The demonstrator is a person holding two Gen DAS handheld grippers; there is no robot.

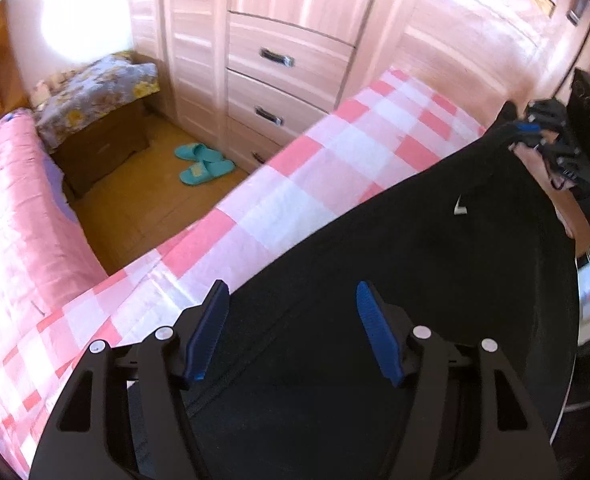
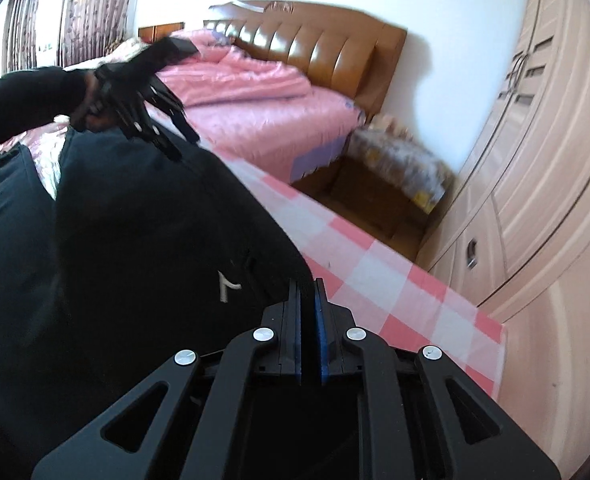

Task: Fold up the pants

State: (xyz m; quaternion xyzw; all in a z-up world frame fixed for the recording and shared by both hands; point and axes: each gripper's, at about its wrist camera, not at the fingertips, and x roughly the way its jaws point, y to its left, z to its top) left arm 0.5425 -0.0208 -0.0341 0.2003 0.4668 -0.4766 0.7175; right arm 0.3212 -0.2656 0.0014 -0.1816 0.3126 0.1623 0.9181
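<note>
R gripper (image 2: 308, 320) is clamped tight on the edge of the black pants (image 2: 135, 260), jaws fully closed with a fold of dark cloth pinched between the blue pads (image 2: 320, 320). L gripper (image 1: 291, 328) hangs over the other end of the garment w/ jaws about half open, blue pads on either side of the fabric but not pressing on it; nothing held on that side yet.

The pants lie across a pink-and-white checked sheet (image 1: 335, 148), small white logo (image 1: 460, 207) face up, one edge lifted toward the R gripper. Likely step: securing both corners before folding. To do it well, L jaws probably need to close on the hem and both hands then travel together, keeping cloth taut so the fold lands square.

Around: a pink quilt (image 2: 255, 92) bunched on the bed toward a brown padded headboard (image 2: 323, 48), a bedside cabinet (image 1: 99, 152) under a floral cloth, teal slippers (image 1: 203, 162) on the floor, a pale wardrobe with drawers (image 1: 287, 80). The quilt sits near the L end and could snag a swinging leg; the sheet itself looks clear.
</note>
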